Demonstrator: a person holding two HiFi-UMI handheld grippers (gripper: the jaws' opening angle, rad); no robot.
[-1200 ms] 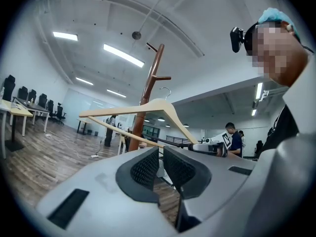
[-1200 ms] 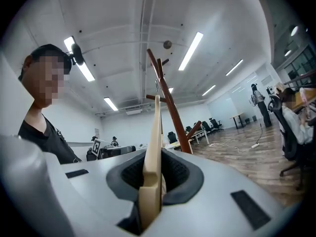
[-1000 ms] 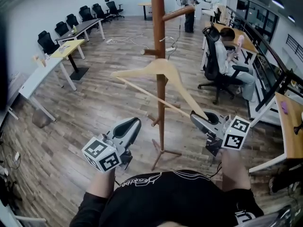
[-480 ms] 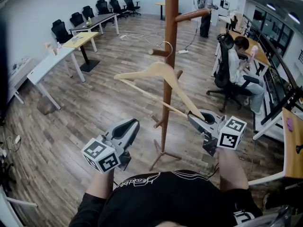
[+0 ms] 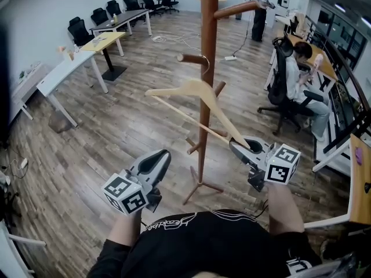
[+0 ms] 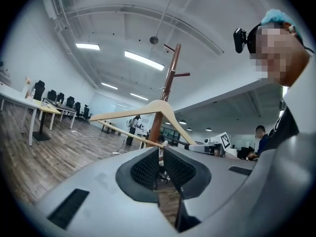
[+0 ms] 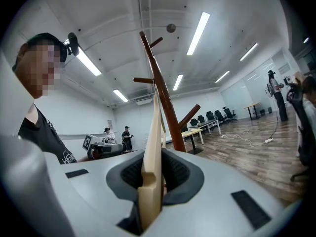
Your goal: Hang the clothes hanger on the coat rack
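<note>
The pale wooden clothes hanger (image 5: pixel 174 88) w/ a thin metal hook (image 5: pixel 205 64) is up in the air in front of you, close against the coat rack. It's tilted, and the end nearest you sits lower than the far end. Its apex lies across the rack's pole, and its lower bar runs diagonally down to your right gripper (image 5: pixel 246 148). That gripper is clamped on the hanger's near shoulder tip. In the right gripper view the wood stands edge-on between the dark ribbed pads, w/ both pads pressed onto it.

The hook curls right beside the pole, at the inner end of a short side peg (image 5: pixel 190 57). You can't tell from the head view whether the wire is bearing on that peg or only next to it.

The tall red-brown wooden coat rack (image 5: pixel 207 22) has more pegs angling out higher up and lower down. Its splayed feet stand on the wood-plank floor (image 5: pixel 116 132).

Your left gripper (image 5: pixel 159 158) is low on the left, well apart from the hanger and rack. Its jaws are drawn together at the tips and nothing is between them.

Further out on the left are white tabletops (image 5: pixel 61 74) and a yellow one (image 5: pixel 104 39), w/ black office chairs (image 5: pixel 78 28) along a darker tabletop at the back. On the right a person sits in a black chair (image 5: pixel 281 77), and an orange tabletop (image 5: pixel 360 178) is at the frame edge. Another person stands at the far end of the room (image 5: pixel 262 10), w/ a cable trailing over the floor nearby.
</note>
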